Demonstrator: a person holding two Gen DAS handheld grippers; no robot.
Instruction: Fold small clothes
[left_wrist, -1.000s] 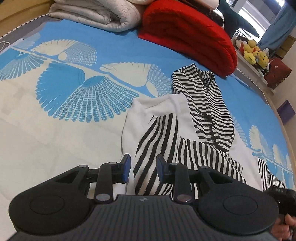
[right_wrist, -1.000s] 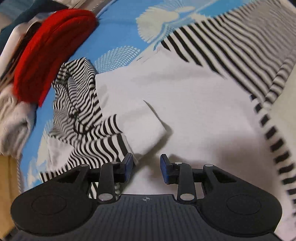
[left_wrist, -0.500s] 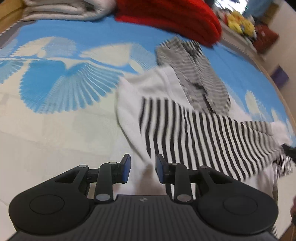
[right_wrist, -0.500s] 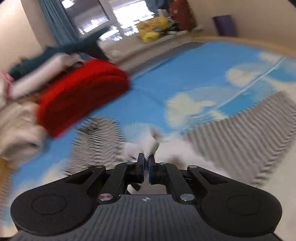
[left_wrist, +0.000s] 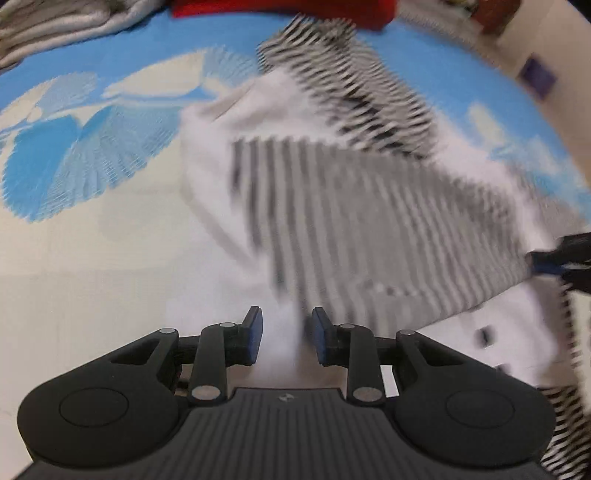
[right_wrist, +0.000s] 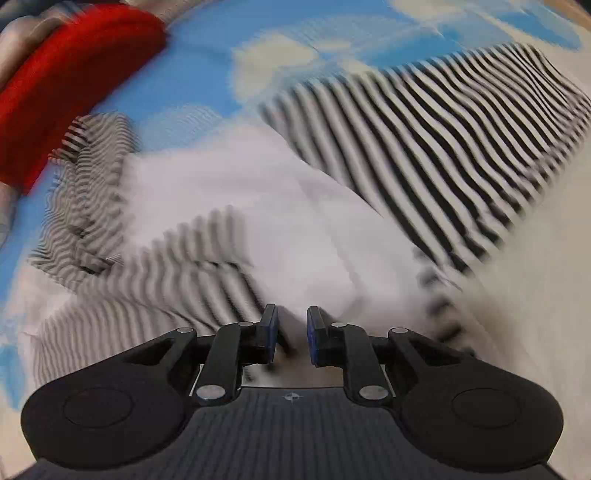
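A white garment with black-striped sleeves (left_wrist: 369, 206) lies spread on the bed, blurred by motion. My left gripper (left_wrist: 286, 332) hovers open just over its white near edge, and cloth shows below the gap without being pinched. In the right wrist view the same garment (right_wrist: 314, 229) fills the frame, a striped sleeve (right_wrist: 443, 147) stretched across its far right. My right gripper (right_wrist: 291, 332) sits low over the white body, its jaws opening with nothing pressed between the pads. The left wrist view also catches the right gripper (left_wrist: 550, 264) at the sleeve's end.
The sheet (left_wrist: 92, 229) is blue and cream with a fan print. A folded red blanket (right_wrist: 66, 81) and a pale quilt (left_wrist: 55, 26) lie at the far side of the bed. A wall and a dark box (left_wrist: 535, 72) are beyond the bed's right edge.
The right gripper shut on white cloth and lifted it half a second ago; now it is low again with jaws parted. The striped sleeve was drawn rightward across the garment. The left gripper sank closer.
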